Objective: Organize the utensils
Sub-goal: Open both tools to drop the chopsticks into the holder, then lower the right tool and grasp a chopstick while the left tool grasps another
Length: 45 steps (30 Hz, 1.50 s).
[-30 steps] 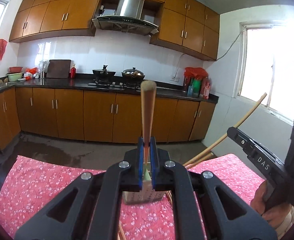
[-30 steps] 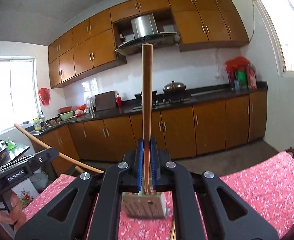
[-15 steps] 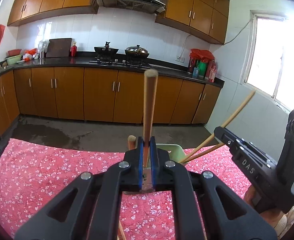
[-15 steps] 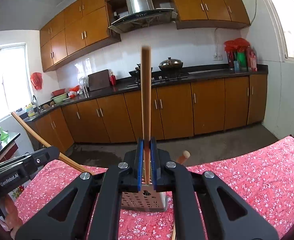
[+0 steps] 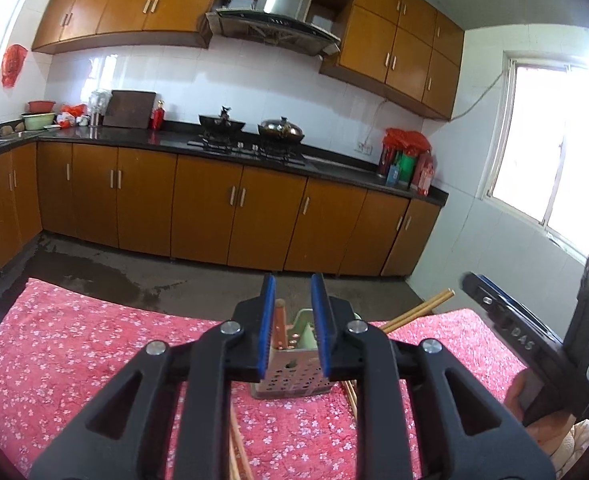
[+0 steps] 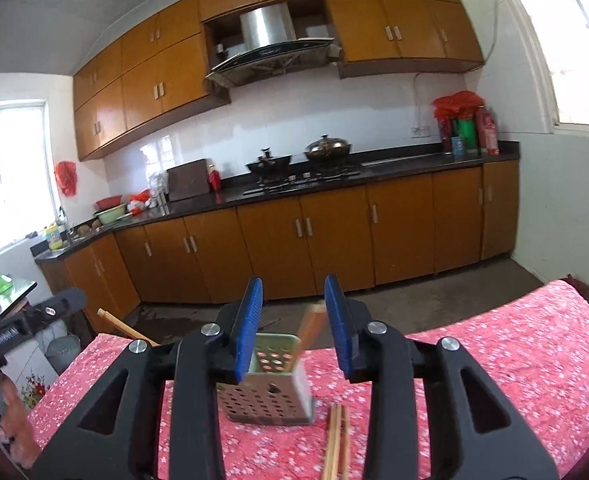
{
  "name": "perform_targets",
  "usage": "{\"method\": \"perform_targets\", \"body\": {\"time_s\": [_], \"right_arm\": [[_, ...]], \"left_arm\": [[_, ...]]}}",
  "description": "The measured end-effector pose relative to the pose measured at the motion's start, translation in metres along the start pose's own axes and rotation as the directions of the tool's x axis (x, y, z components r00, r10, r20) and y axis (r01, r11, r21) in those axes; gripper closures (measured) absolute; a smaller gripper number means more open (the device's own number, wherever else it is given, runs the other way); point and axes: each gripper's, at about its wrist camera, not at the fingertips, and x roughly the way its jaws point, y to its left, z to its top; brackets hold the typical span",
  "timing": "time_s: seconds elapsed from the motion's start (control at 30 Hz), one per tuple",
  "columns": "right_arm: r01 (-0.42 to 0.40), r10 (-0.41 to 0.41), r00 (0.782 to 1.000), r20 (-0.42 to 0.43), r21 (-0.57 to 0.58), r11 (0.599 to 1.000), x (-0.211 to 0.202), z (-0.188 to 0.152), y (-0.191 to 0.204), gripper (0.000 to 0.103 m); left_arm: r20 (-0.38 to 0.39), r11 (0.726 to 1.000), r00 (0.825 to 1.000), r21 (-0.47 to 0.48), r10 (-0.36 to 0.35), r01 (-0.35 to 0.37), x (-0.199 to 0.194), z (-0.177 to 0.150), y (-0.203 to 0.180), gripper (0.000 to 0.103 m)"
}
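A perforated metal utensil holder stands on the red flowered tablecloth. Wooden chopsticks stand in it: one in the left wrist view, one blurred in the right wrist view. My left gripper is open and empty just above the holder. My right gripper is open and empty above it too. More chopsticks lie on the cloth.
Chopsticks stick out near the other gripper in each view. The table's far edge drops to a concrete floor. Kitchen cabinets and a stove line the far wall.
Both grippers have opened and let go of their chopsticks, which have dropped down into the holder. Both cameras have tilted upward slightly.
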Motion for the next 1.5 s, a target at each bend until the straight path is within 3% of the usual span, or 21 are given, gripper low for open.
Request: {"method": "perform_targets", "body": {"time_s": [0.1,0.23,0.33,0.5,0.7,0.73,0.9,1.07,1.33,1.5], "right_arm": [[0.048,-0.048,0.998,-0.033,0.021,0.999,-0.008,-0.013,-0.021,0.068],[0.106,-0.098,0.978,-0.184,0.035,0.994,0.004,-0.053,-0.049,0.069],[0.068,-0.048,0.925,-0.378,0.04,0.997,0.029,-0.101,-0.059,0.083],[0.02,-0.013,0.839,-0.545,0.006,1.0,0.05,-0.16,-0.047,0.084],[0.036,-0.042,0.79,-0.612,-0.021,0.999,0.062,-0.188,-0.042,0.084],[0.041,-0.049,0.785,-0.617,-0.026,0.999,0.063,-0.189,-0.046,0.09],[0.115,-0.117,0.796,-0.594,-0.042,0.992,0.065,-0.19,-0.059,0.095],[0.124,-0.125,0.797,-0.591,-0.042,0.991,0.066,-0.188,-0.064,0.095],[0.121,-0.138,0.799,-0.586,-0.068,0.99,0.058,-0.19,-0.064,0.095],[0.101,-0.123,0.804,-0.582,-0.07,0.992,0.057,-0.194,-0.06,0.095]], "left_arm": [[0.011,0.999,0.999,-0.006,0.039,-0.038,-0.016,-0.009,0.013,0.079],[-0.058,0.991,0.989,0.022,0.134,-0.133,-0.014,-0.042,0.034,0.078],[-0.177,0.98,0.964,0.048,0.2,-0.195,0.007,-0.078,0.051,0.078],[-0.341,0.979,0.918,0.045,0.2,-0.197,0.033,-0.137,0.07,0.078],[-0.432,0.987,0.891,-0.006,0.14,-0.158,0.044,-0.171,0.072,0.078],[-0.441,0.989,0.888,-0.012,0.129,-0.15,0.045,-0.173,0.071,0.078],[-0.48,0.993,0.872,-0.02,0.094,-0.118,0.048,-0.19,0.066,0.079],[-0.517,0.992,0.848,0.021,0.115,-0.122,0.056,-0.203,0.057,0.087],[-0.52,0.986,0.838,0.103,0.166,-0.132,0.063,-0.208,0.046,0.087],[-0.515,0.979,0.833,0.125,0.201,-0.159,0.069,-0.208,0.048,0.093]]}}
